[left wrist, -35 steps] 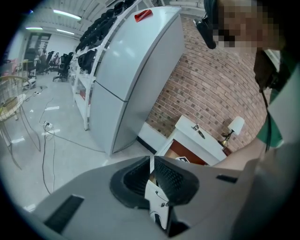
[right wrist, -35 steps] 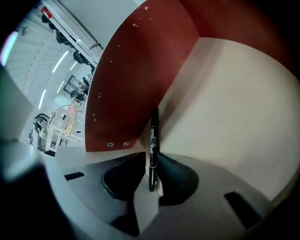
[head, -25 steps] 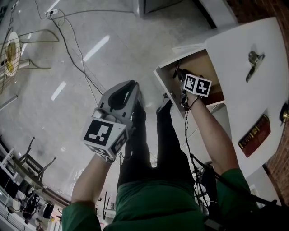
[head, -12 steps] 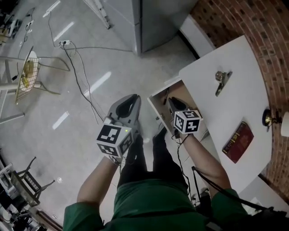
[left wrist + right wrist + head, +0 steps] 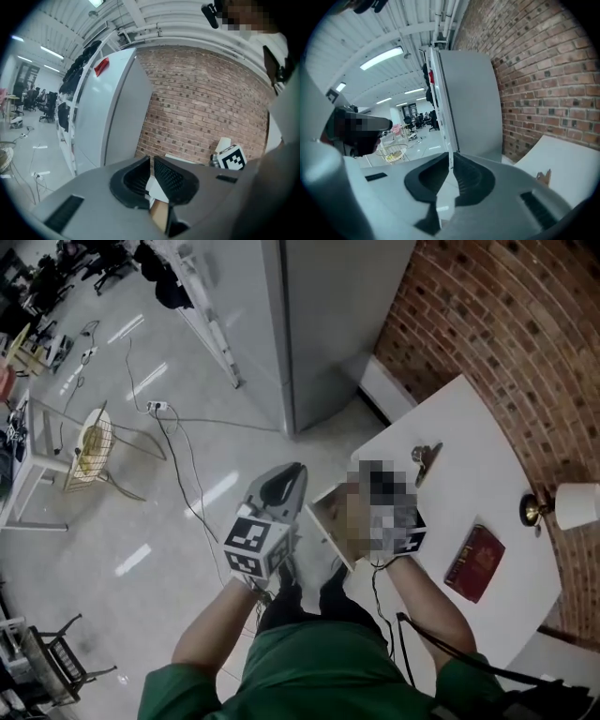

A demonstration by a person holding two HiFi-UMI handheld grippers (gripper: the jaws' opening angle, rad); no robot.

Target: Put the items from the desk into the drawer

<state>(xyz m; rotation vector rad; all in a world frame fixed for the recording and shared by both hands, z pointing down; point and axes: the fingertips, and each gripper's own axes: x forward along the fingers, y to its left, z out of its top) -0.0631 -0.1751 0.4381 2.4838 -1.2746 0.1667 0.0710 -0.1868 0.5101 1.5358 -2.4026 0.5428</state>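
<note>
**Both grippers clenched, book and clip out on the desk**

The book (image 5: 473, 563) is a slim dark red volume with a pale mark on its cover. It lies flat and closed on the white desk (image 5: 469, 493). The clip (image 5: 427, 458) is a small metal piece, dull brass in colour, and it also lies flat on the desk.

In its own view, the right gripper (image 5: 451, 161) has its jaws pressed together with only a thin slit between them, and they grasp nothing. It is held over the desk's near-left edge. The book lies to its right and a little nearer the person, well apart from it. The clip lies just beyond it, toward the brick wall (image 5: 487, 324). A lamp (image 5: 562, 507) with a white shade stands farther right, past the book.

The left gripper (image 5: 152, 159) is clenched the same way, its ribbed pads close together with nothing gripped. It is held over the floor, left of the desk, and both the book and the clip are well off to its right.

The drawer (image 5: 328, 517) stands pulled open with its wooden inside showing. It sits between the two grippers, just left of the right one. What lies inside it cannot be made out.
</note>
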